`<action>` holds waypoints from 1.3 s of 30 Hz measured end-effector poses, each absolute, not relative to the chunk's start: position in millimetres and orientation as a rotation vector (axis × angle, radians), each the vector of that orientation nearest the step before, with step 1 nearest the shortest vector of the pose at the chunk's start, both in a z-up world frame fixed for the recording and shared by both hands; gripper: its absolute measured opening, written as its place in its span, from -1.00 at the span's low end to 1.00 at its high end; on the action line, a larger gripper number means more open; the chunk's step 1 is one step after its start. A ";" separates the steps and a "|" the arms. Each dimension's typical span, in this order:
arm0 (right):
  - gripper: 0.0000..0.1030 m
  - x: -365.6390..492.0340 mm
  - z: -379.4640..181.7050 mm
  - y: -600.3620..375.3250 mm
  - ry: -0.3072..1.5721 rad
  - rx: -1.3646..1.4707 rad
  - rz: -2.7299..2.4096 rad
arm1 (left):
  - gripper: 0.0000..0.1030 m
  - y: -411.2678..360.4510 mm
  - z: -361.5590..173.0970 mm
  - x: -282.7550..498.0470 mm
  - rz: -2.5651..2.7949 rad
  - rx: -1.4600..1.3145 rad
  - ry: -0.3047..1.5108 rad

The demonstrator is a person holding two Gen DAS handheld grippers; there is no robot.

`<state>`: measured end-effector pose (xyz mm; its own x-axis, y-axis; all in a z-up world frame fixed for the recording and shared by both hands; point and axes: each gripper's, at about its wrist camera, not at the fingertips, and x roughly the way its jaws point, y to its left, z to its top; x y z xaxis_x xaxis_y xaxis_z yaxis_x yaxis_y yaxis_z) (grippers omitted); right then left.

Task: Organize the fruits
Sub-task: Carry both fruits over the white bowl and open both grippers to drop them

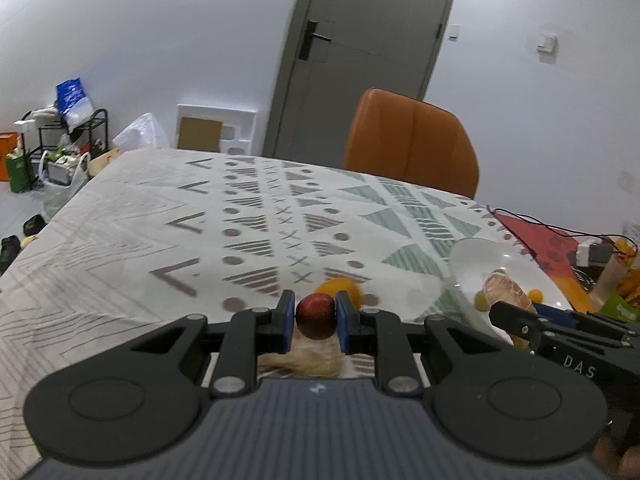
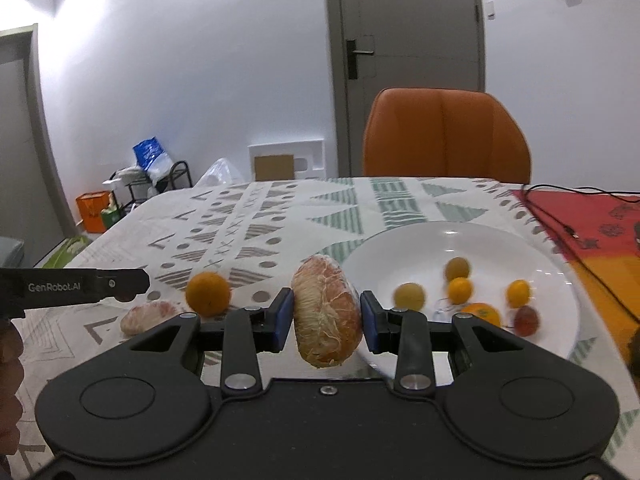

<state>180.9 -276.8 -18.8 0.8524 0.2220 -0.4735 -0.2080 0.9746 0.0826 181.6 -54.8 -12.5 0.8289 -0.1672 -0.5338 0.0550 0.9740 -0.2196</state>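
My left gripper [image 1: 316, 318] is shut on a small dark red fruit [image 1: 316, 315], held above the patterned tablecloth; an orange [image 1: 340, 289] lies just beyond it. My right gripper [image 2: 326, 314] is shut on a peeled pomelo segment [image 2: 326, 314], lifted at the left rim of the white plate [image 2: 420, 248]. Several small yellow-orange fruits [image 2: 460, 289] and a dark red one [image 2: 526, 320] lie in the plate. On the cloth to the left sit an orange [image 2: 208, 294] and another peeled segment [image 2: 149, 316]. The left gripper's side [image 2: 76, 286] shows at the left edge.
An orange chair [image 2: 444, 136] stands behind the table's far edge. A black cable [image 2: 560, 220] crosses the red mat [image 2: 592, 216] at the right. Packets and a small box [image 1: 592, 254] crowd the far right. Bags and a rack [image 1: 60, 148] stand on the floor at left.
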 end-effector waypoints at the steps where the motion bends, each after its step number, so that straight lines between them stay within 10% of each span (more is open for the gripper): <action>1: -0.34 179.4 -17.6 -281.2 0.498 0.033 0.219 | -0.61 -58.5 -11.4 181.8 -0.125 -0.196 0.581; 39: -0.34 164.8 -32.1 -380.0 0.470 0.150 0.060 | -0.61 -172.5 -2.1 199.4 -0.293 -0.096 0.566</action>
